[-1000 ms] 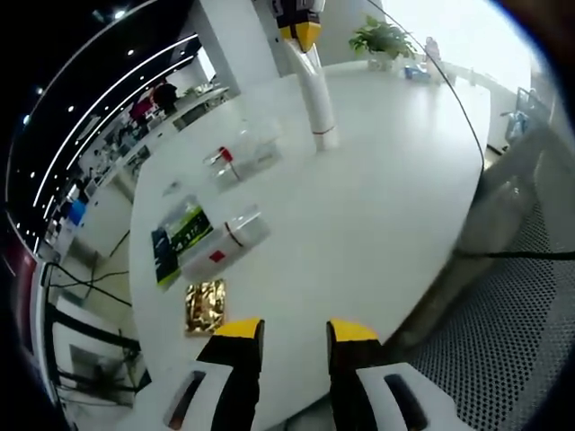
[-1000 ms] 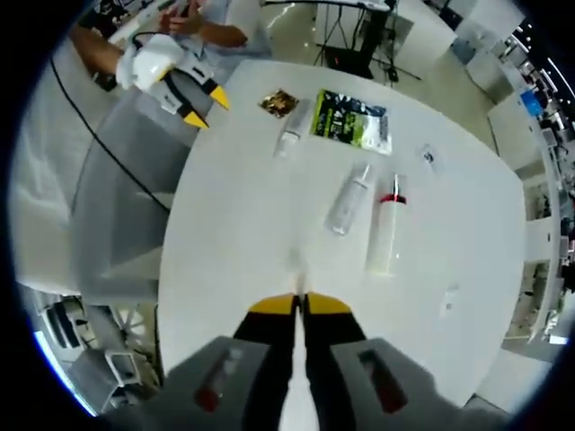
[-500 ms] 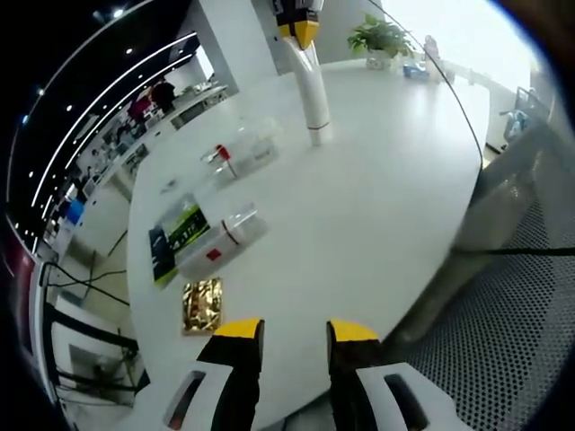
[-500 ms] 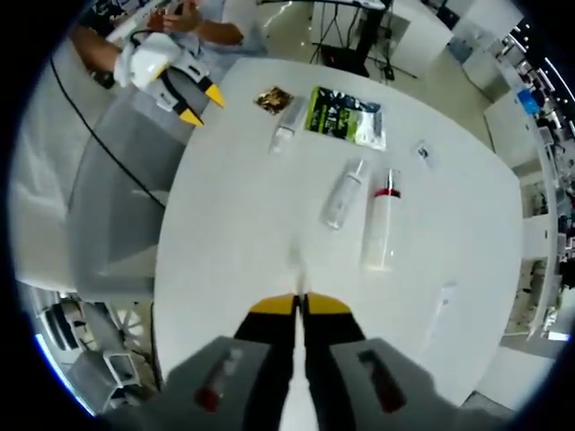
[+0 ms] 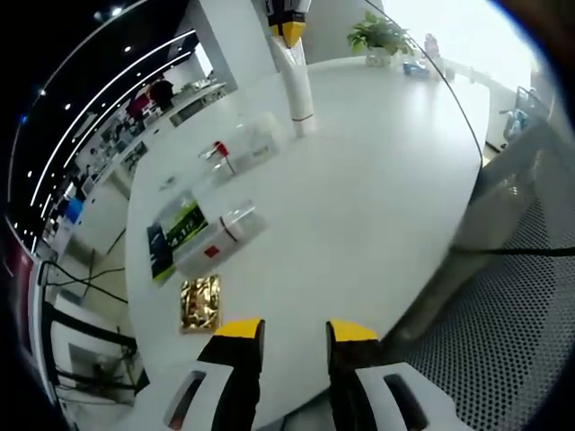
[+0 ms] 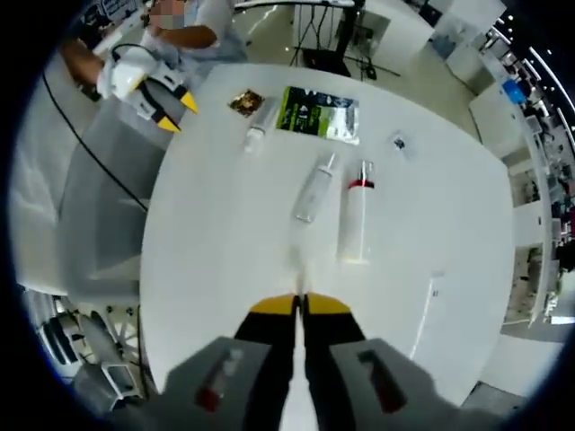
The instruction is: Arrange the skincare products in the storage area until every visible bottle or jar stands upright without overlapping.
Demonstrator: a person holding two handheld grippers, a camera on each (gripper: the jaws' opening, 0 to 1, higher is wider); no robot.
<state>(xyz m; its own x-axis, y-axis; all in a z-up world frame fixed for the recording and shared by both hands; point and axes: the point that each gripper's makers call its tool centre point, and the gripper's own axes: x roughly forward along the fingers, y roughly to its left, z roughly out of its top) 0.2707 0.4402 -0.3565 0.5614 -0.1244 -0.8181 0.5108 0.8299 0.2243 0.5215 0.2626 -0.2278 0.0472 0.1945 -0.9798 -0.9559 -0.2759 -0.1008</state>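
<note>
White round table (image 6: 225,233) is seen from above in the right gripper view. Right gripper (image 6: 298,305) jaws are pressed together on a slim white tube (image 5: 296,85), held upright with its lower end just above the tabletop, as shown in the left gripper view. Left gripper (image 5: 294,330) is held apart and empty at the table edge. Red-collared bottle (image 6: 355,220) and clear bottle (image 6: 313,190) are laid flat side by side, apart. A third white tube (image 6: 260,118) lies between gold packet (image 6: 245,101) and green sachet (image 6: 319,114).
</note>
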